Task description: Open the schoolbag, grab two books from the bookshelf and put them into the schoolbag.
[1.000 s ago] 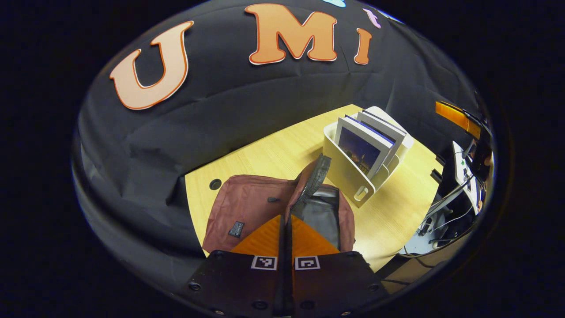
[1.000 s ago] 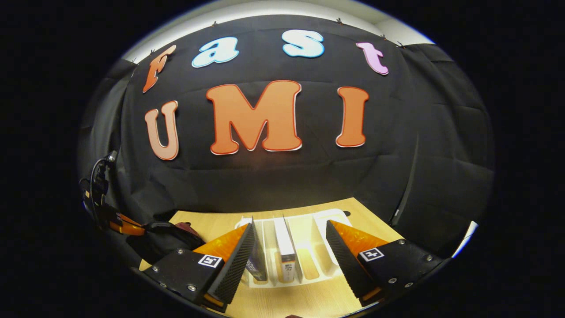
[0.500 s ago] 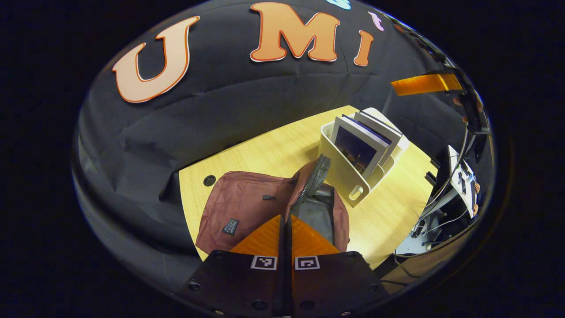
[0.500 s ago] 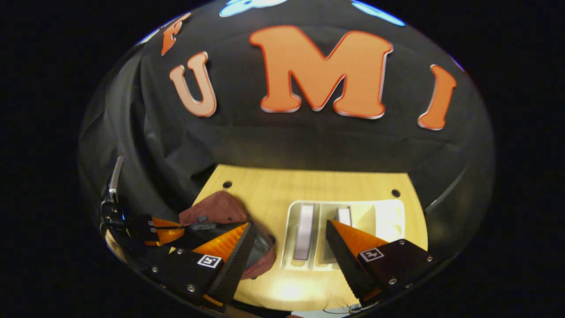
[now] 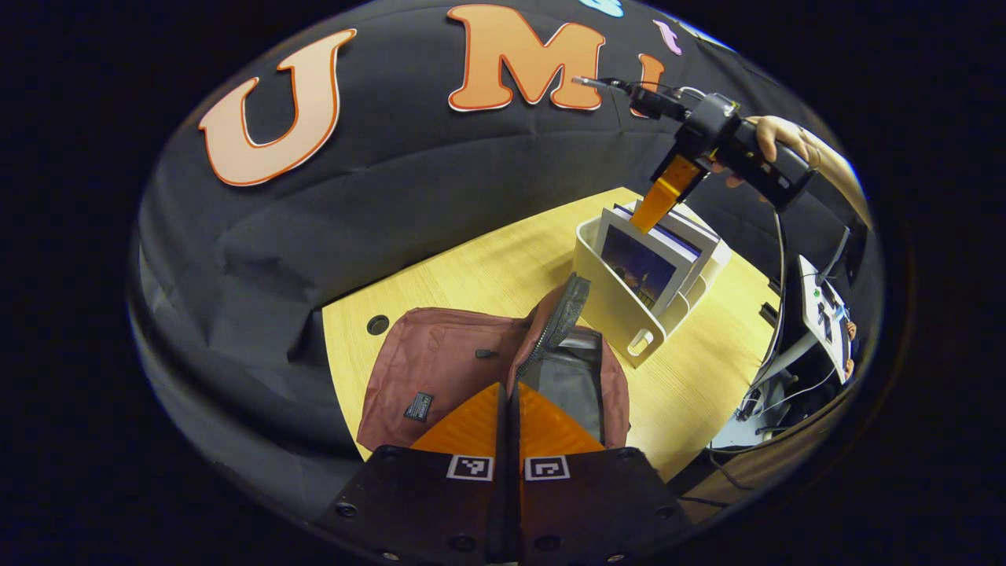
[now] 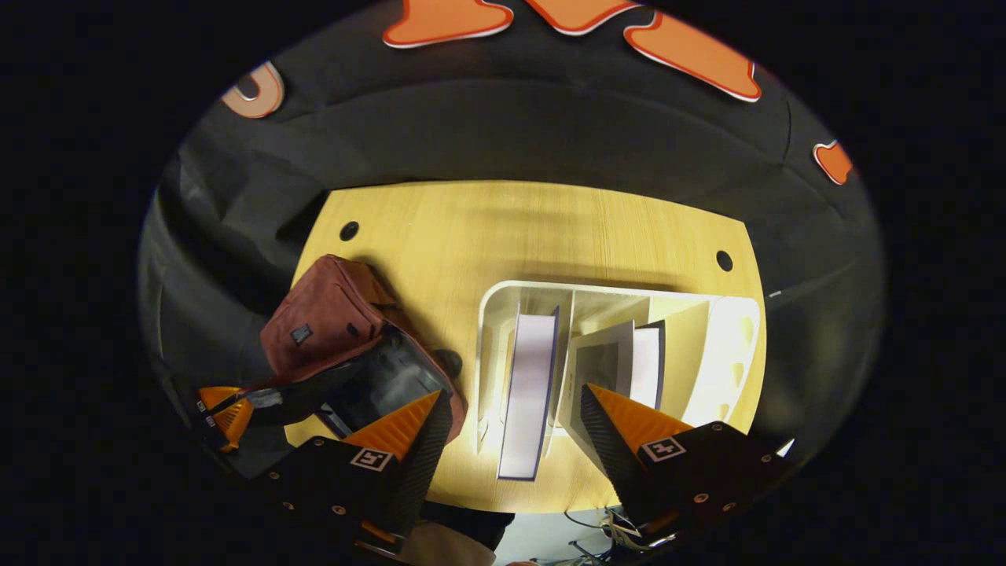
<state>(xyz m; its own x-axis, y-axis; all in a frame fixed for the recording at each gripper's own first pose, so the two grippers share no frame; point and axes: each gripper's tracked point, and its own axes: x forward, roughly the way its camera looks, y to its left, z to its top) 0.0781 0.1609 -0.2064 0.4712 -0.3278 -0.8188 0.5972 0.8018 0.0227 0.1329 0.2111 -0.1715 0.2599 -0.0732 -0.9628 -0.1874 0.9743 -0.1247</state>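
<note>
Schoolbag (image 5: 440, 369): maroon, lying on the worktop (image 5: 471, 275), zip already open, grey lining showing at the mouth. Standing just beside the bookshelf.

Left tongs (image 5: 509, 409): fingers pressed together with no gap between them, tips sitting over the near edge of the bag's opening. Whether fabric is pinched between them cannot be told. Also showing at the lower left of the right gripper view (image 6: 224, 409), against the bag's flap.

Bookshelf (image 6: 613, 354): white divided rack, standing on the worktop to the right of the bag.

Books: one purple-edged book (image 6: 528, 393) leaning in the left compartment; two more (image 6: 621, 365) leaning together in the next compartment.

Right tongs (image 6: 509, 428): spread wide, gripping nothing, hanging above the rack with the purple-edged book lying between its fingers. In the left gripper view, the right tongs (image 5: 659, 206) are pointing down at the tops of the books, held by a hand (image 5: 774, 141).

Step, as judged: descending to take the first book; none is in the bag yet.

Risks:
- Books are leaning, so a finger could land on a divider or catch two covers at once.
- A light rack could tip or slide when a book is being pulled upward.
- The bag mouth could sag shut if the flap is not being held.
</note>
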